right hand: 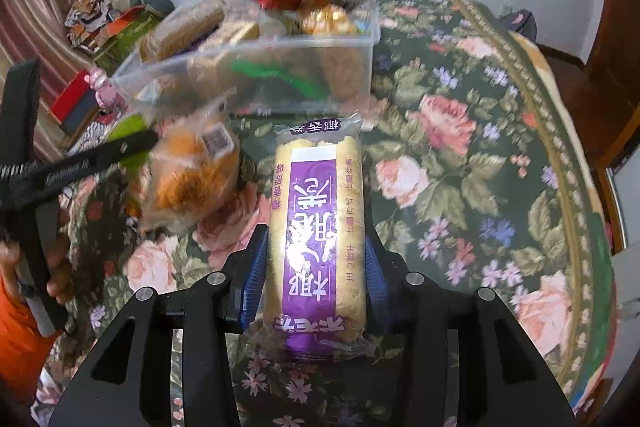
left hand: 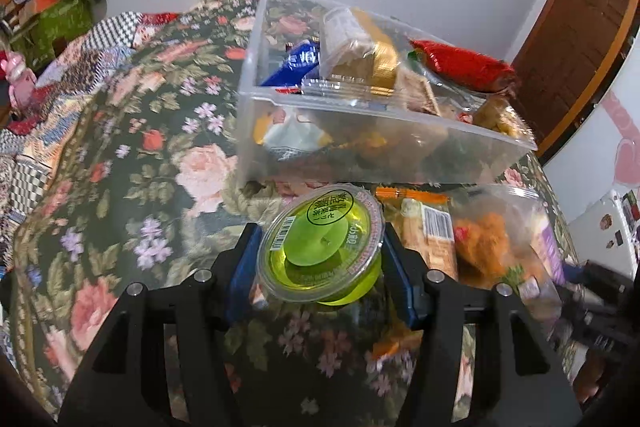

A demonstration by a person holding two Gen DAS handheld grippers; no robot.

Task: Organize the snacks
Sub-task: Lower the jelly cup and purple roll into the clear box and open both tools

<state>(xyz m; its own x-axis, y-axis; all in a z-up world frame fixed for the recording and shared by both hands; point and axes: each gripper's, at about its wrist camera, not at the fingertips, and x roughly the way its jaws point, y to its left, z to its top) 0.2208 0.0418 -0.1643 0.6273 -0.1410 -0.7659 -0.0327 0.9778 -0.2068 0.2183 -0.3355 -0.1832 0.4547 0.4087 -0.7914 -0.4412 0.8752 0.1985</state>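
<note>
My left gripper point(left hand: 320, 259) is shut on a green jelly cup point(left hand: 320, 247) with a clear lid, held above the floral cloth just in front of a clear plastic bin point(left hand: 360, 131) filled with several snacks. My right gripper point(right hand: 316, 259) is shut on a long cake pack with a purple label point(right hand: 316, 227), held over the cloth in front of the same bin point(right hand: 280, 67). A clear bag of orange-brown pastry point(right hand: 192, 175) lies between the grippers; it also shows in the left wrist view point(left hand: 492, 243).
The table is covered by a dark floral cloth point(right hand: 460, 167). A barcoded snack pack point(left hand: 432, 231) lies right of the jelly cup. The left gripper's black body point(right hand: 52, 175) reaches in at the right view's left. Clutter and a green box point(left hand: 56, 23) sit beyond the table's left.
</note>
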